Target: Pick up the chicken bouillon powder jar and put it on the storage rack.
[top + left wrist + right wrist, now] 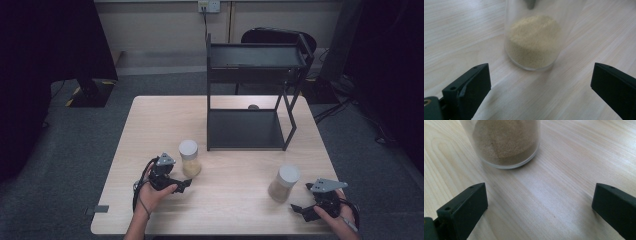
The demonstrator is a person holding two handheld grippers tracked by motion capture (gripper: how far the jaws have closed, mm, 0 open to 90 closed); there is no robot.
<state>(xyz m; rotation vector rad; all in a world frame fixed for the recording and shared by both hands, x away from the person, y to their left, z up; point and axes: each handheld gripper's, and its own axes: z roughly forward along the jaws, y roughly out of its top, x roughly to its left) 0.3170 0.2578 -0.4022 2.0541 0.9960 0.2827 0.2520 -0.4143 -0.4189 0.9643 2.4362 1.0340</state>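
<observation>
Two clear jars with white lids stand upright on the wooden table (pixel 235 165). The left jar (pixel 189 158) (pixel 533 42) holds pale yellow grains. My left gripper (pixel 186 184) (pixel 540 92) is open just short of it, jaws wide apart with only bare wood between them. The right jar (pixel 284 183) (pixel 505 142) holds brownish grains. My right gripper (pixel 299 209) (pixel 540 212) is open a little in front of it, low over the table, and the jar stands beyond and to the left of its jaws.
A black two-tier metal shelf rack (pixel 255 95) stands at the back middle of the table, both tiers bare. A dark chair (pixel 275 36) sits behind it. Bare wood lies between the two jars and along the front edge.
</observation>
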